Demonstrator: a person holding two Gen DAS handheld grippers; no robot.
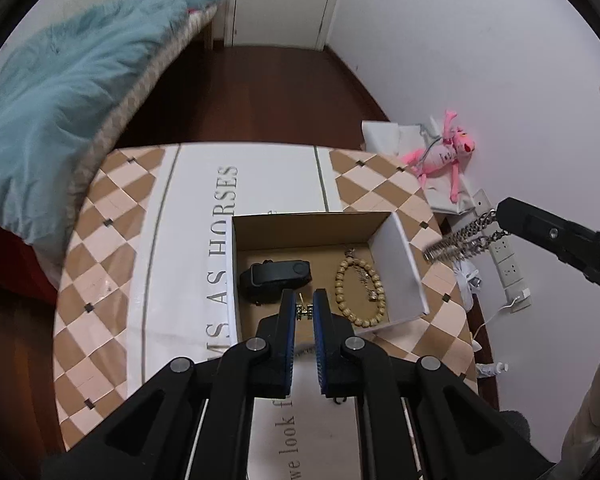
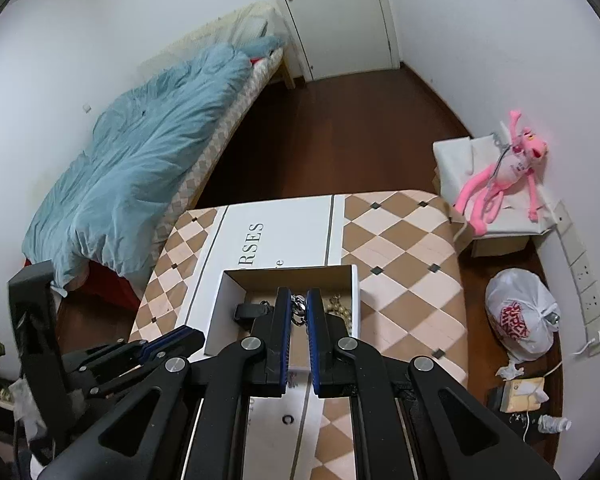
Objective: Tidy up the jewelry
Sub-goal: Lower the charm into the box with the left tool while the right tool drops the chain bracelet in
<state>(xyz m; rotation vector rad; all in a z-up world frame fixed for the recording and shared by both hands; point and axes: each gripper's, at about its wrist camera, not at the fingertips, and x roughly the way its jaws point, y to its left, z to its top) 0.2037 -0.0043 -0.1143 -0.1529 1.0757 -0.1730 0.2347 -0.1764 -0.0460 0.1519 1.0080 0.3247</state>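
Observation:
An open cardboard box (image 1: 400, 264) sits on the checkered table. Inside lie a black band (image 1: 276, 280) and a wooden bead bracelet (image 1: 360, 292). My left gripper (image 1: 304, 312) is shut on a small gold piece of jewelry (image 1: 305, 311) over the box's near edge. My right gripper (image 2: 299, 312) is shut on a silver chain (image 2: 299, 312) and holds it above the box (image 2: 220, 312). In the left wrist view the chain (image 1: 464, 236) hangs from the right gripper to the right of the box.
The table carries a white printed runner (image 1: 204, 208). A bed with a blue duvet (image 2: 140, 168) stands to the left. A pink plush toy (image 2: 504, 176) lies on a box at the right. A white plastic bag (image 2: 520, 316) and a power strip (image 2: 584, 276) are by the right wall.

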